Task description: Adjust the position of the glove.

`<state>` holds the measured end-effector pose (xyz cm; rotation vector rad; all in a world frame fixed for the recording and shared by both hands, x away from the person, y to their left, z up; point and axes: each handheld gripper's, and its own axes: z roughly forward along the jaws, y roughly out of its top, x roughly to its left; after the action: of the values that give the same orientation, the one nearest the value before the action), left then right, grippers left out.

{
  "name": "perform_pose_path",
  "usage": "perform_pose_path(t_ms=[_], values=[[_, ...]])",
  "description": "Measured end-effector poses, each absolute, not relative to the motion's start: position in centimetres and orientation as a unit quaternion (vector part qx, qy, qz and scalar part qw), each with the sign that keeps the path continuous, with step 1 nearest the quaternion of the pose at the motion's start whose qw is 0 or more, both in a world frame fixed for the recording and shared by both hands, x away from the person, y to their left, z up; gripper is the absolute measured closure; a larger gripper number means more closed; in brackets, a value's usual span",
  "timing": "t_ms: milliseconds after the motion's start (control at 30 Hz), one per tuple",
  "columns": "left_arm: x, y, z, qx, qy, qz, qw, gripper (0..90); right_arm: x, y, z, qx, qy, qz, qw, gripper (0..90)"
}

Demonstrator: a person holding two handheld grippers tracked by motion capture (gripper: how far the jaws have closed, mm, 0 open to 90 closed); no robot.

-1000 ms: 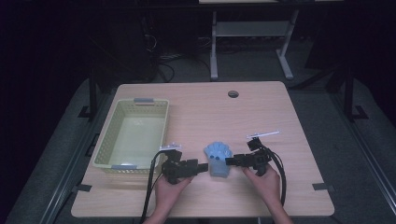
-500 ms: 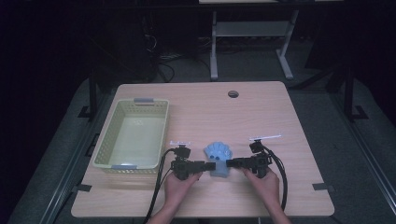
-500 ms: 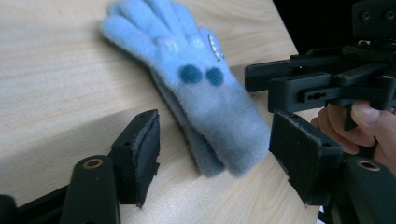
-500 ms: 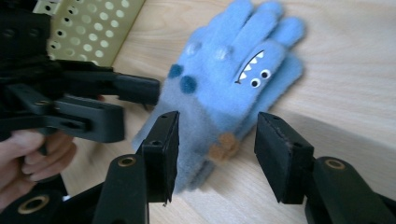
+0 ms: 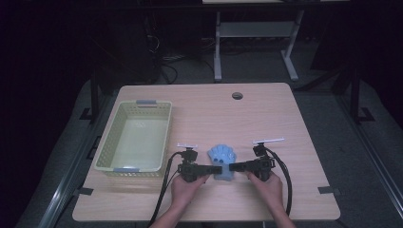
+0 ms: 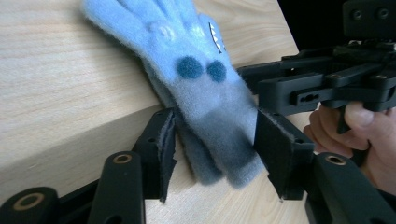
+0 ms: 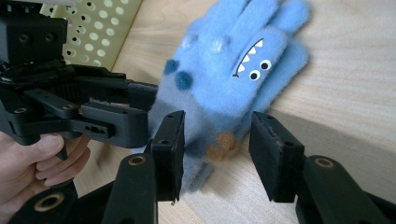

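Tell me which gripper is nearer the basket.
The left gripper, on the blue glove's basket side; the right gripper is beyond the glove. Both have just been closing their jaws around the glove's cuff.

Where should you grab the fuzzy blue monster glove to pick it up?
Best at the cuff end of the blue glove, the end nearest the person. It lies flat with its fingers pointing away, so the cuff is the narrow part that fits between jaws. Come in low from either side, as the left tool probably is doing.
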<state>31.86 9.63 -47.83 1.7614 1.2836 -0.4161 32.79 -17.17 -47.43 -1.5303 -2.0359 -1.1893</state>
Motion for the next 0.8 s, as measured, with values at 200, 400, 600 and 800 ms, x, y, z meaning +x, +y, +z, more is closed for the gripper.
perform_pose_path(t_ms=[200,400,600,800], values=[[32.08,9.63,-48.08,0.707,0.519,-0.174,0.448,54.9,32.85,-17.01,-47.60,-0.542,-0.713,-0.412,0.168,56.4],[32.10,9.41,-48.16,0.705,0.520,-0.173,0.450,56.2,32.79,-17.07,-47.71,-0.548,-0.706,-0.412,0.173,58.7],[32.03,9.32,-48.22,0.706,0.518,-0.169,0.452,58.1,32.72,-16.57,-47.82,-0.548,-0.706,-0.414,0.174,61.7],[31.82,9.19,-48.44,0.703,0.518,-0.161,0.459,62.3,32.71,-16.16,-47.95,-0.547,-0.706,-0.416,0.170,65.3]])
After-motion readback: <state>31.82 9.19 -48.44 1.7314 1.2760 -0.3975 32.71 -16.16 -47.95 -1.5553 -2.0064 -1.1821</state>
